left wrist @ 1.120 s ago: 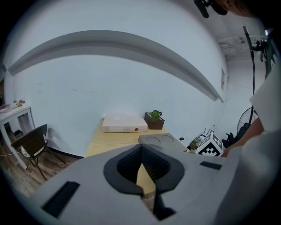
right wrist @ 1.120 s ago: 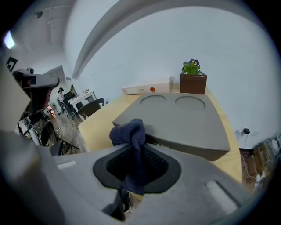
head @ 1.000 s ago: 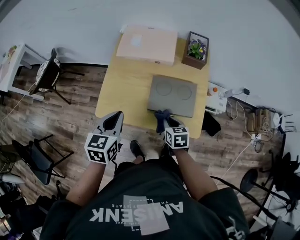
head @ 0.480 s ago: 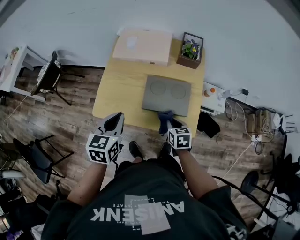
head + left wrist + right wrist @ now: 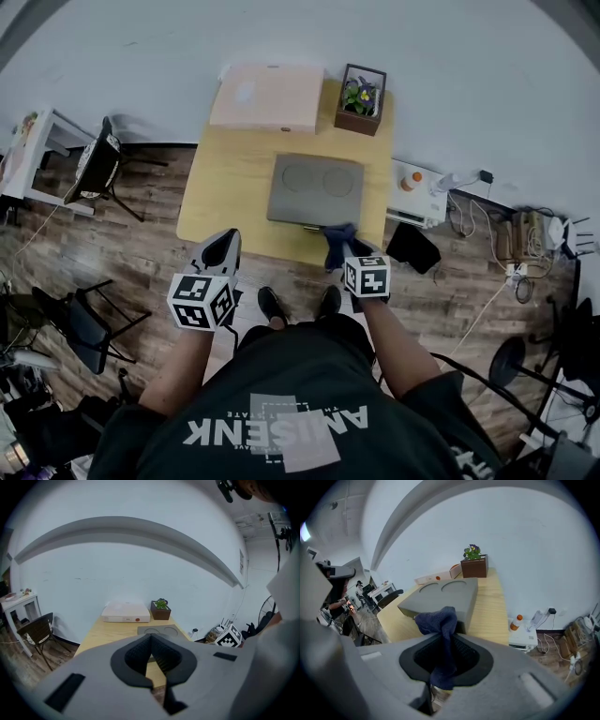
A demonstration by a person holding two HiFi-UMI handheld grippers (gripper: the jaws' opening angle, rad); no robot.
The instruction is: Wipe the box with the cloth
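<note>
On the pale wooden tabletop (image 5: 225,187), a flat gray box (image 5: 316,188) with two round recesses in its top lies close to the front edge. A dark blue cloth (image 5: 440,630) bunches at the box's near right corner, clamped between the jaws of the right tool (image 5: 339,251). The left tool (image 5: 151,660) has its jaws pressed together on nothing, off the tabletop's front edge above the wood floor (image 5: 122,253). A pale pink case (image 5: 267,97) and a potted plant (image 5: 360,98) sit along the far edge.

Likely office, desk (image 5: 230,192), chairs (image 5: 94,167), cables (image 5: 514,255)
</note>
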